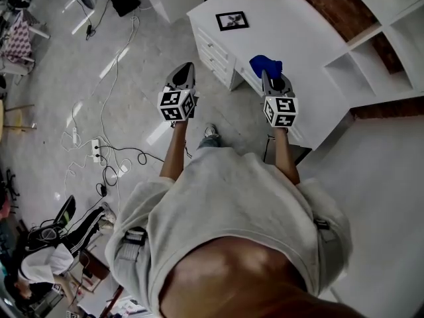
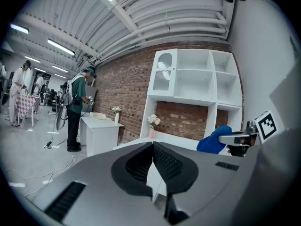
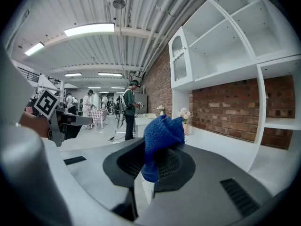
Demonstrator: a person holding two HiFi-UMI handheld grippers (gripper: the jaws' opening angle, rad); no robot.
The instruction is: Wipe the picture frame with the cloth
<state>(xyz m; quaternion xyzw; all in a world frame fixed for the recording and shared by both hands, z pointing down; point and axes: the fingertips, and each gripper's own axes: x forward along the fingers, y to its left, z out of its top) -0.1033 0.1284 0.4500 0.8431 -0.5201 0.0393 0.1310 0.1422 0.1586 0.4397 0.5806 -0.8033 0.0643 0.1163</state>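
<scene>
A black picture frame lies flat on the white desk, at its far left end. My right gripper hovers at the desk's near edge, shut on a blue cloth that bunches out past its tips; the cloth fills the middle of the right gripper view. My left gripper hangs over the floor left of the desk, jaws together and empty. In the left gripper view the right gripper with the blue cloth shows at the right.
White drawers front the desk. A white shelf unit stands at the right against a brick wall. Cables and a power strip lie on the floor at left. People stand by a table farther off.
</scene>
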